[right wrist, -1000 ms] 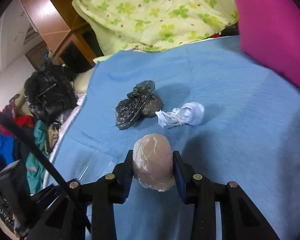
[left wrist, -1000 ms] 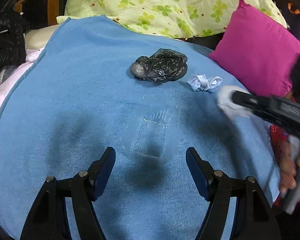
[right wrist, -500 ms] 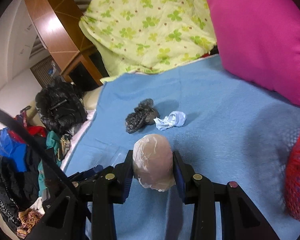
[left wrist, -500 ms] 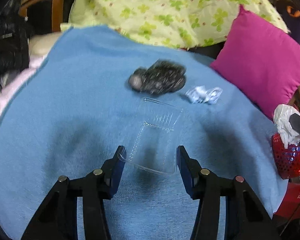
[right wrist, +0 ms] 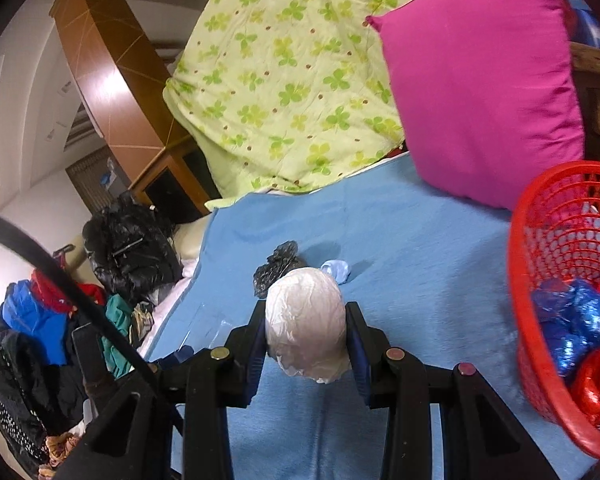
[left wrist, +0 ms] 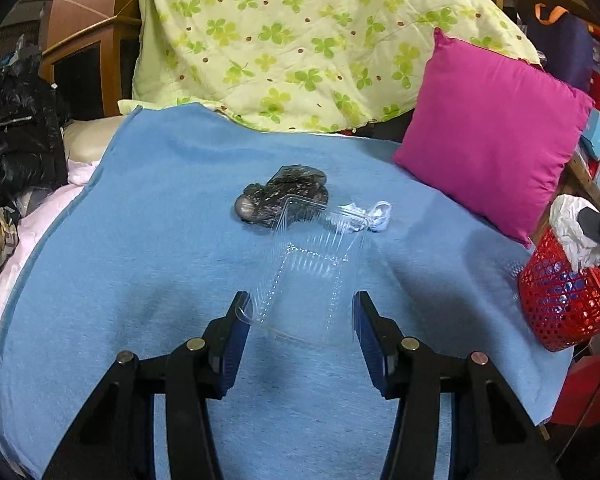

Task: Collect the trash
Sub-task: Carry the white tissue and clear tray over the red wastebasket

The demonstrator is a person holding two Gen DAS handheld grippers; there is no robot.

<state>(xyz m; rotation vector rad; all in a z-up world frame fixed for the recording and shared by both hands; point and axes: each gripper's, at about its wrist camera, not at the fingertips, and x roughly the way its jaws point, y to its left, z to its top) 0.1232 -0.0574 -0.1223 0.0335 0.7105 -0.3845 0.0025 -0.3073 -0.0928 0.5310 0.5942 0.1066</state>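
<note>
Here the left gripper (left wrist: 302,312) has its jaws closed about halfway onto a clear plastic clamshell container (left wrist: 314,264), one blue pad pressing on each side of it; the container is tilted up from the blue blanket (left wrist: 148,240) and reaches forward over the other trash. Beyond it, a crumpled black plastic bag (left wrist: 284,196) lies on the blanket, and just to its right is a small white and light blue wad of wrapper (left wrist: 376,212). The right gripper (right wrist: 306,340) has its jaws nearly closed on a pale crumpled ball of plastic film (right wrist: 306,332), squeezed between both pads above the blanket. At the right edge of the blanket stands a red mesh basket (right wrist: 520,280), near the right gripper, with shiny blue and red wrappers (right wrist: 572,320) inside. A magenta pillow (left wrist: 496,128) leans behind it, beside a green clover-print quilt (left wrist: 300,40).
</note>
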